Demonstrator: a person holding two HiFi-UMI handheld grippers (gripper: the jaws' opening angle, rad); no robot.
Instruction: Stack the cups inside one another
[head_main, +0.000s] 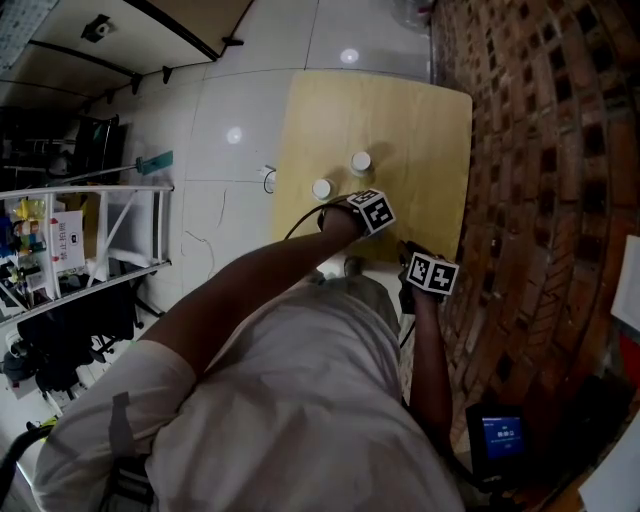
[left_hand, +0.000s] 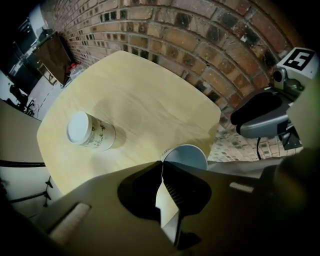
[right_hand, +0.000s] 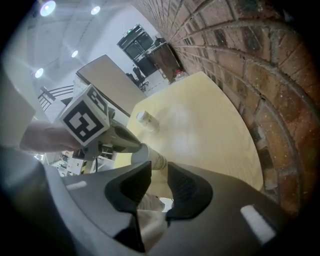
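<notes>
At the desk (left_hand: 145, 95): near cup (left_hand: 187, 154) and far cup (left_hand: 91, 132) sit well apart over the pale wood top, with a brick wall (left_hand: 200, 40) along one side.
Near cup: mouth up and pale inside showing. It is close to a desk edge. Whether its base rests on the wood cannot be made out.
Far cup: alone on the desk toward the farther side, print on its wall, nothing touching it.
Left gripper (left_hand: 161, 164): pointing steeply down, fingers clenched on the near cup's rim.
Right gripper (right_hand: 157, 175): just beside the left one on the wall side. Its fingers are released with a gap between them, grasping nothing. Only cloth and desk show through the gap.
</notes>
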